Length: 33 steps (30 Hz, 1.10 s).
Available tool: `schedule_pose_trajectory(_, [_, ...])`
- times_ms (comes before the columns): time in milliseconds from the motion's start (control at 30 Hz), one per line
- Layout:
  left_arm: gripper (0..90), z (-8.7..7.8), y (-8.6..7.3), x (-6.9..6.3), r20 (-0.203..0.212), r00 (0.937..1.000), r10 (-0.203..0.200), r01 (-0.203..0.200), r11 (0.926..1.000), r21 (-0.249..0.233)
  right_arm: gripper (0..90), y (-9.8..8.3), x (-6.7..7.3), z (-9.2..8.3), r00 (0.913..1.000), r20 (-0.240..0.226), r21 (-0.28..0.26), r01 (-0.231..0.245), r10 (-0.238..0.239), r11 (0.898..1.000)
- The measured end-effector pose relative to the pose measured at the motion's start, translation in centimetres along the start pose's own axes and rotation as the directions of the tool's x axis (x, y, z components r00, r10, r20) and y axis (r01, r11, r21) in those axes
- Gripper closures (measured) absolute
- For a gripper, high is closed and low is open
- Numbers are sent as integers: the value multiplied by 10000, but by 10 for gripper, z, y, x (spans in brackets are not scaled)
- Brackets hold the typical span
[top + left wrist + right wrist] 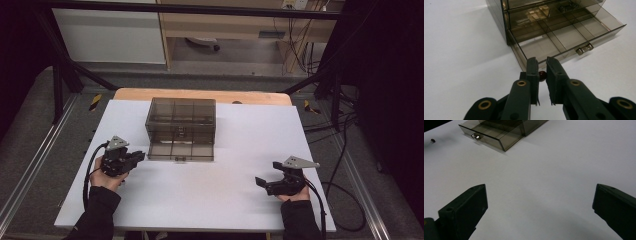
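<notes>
A smoky see-through drawer box (181, 117) stands at the middle back of the white table (200, 205). Its bottom drawer (181, 151) is pulled out, with bare divided compartments (564, 37) and a silver handle (584, 49). My left gripper (140, 157) hovers just off the drawer's front left corner. In the left gripper view this gripper (542, 65) is shut on a small dark red bead (542, 74) held between the pads. My right gripper (268, 173) rests at the front right of the table, and in the right gripper view it (540, 187) stands wide open over bare white surface.
The upper drawers (541, 11) are pushed in and hold small parts. A tiny dark object (432, 140) lies on the table beyond the open drawer (491, 133) in the right gripper view. Black frame bars and cables run along the table's right side (340, 165).
</notes>
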<state>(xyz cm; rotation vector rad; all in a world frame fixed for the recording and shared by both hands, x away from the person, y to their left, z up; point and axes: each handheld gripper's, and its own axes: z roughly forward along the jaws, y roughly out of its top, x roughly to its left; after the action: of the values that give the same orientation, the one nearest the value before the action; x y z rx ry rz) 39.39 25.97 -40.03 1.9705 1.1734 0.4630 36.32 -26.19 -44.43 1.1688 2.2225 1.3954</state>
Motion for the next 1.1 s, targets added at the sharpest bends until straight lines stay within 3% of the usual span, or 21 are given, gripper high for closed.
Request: schedule_pose_trajectory(1100, [802, 35, 17, -6, -33, 10000, -59, 59, 9997, 258, 5, 0, 0, 1, 10000, -16, 55, 12, -12, 10000])
